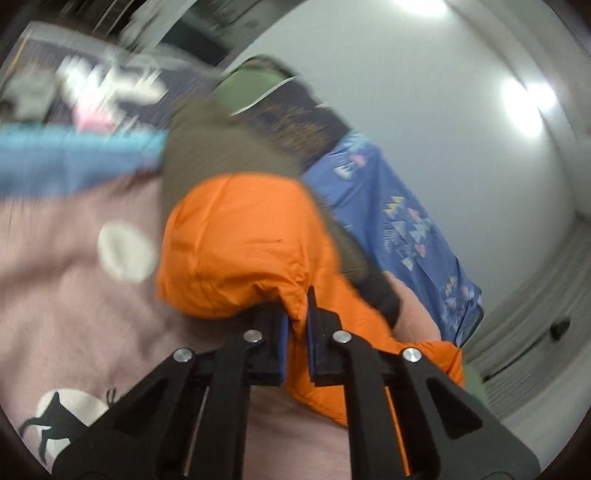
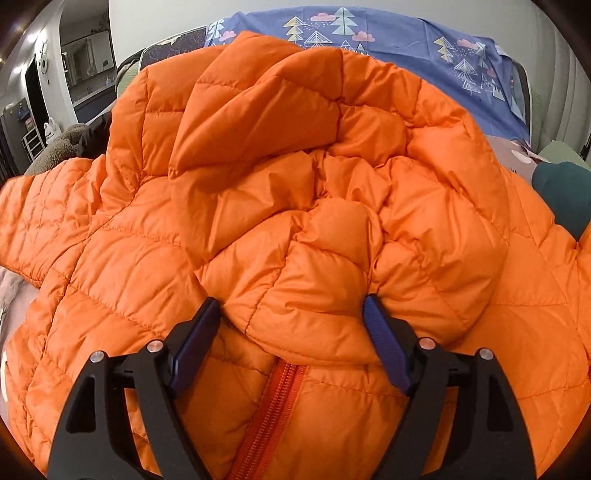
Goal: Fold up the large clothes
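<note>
An orange quilted puffer jacket (image 2: 295, 229) fills the right wrist view, bunched up, with its zipper (image 2: 273, 398) running down the front. My right gripper (image 2: 291, 332) is open, its blue pads on either side of a puffy fold by the collar. In the left wrist view my left gripper (image 1: 297, 321) is shut on a fold of the orange jacket (image 1: 236, 236) and holds it above a pink blanket (image 1: 66, 302). This view is motion-blurred.
A blue sheet with a tree print (image 2: 406, 33) lies behind the jacket and shows in the left wrist view (image 1: 399, 221). An olive-brown garment (image 1: 221, 147) lies beyond the orange fold. A teal item (image 2: 561, 192) sits at the right. A doorway (image 2: 88, 62) is at far left.
</note>
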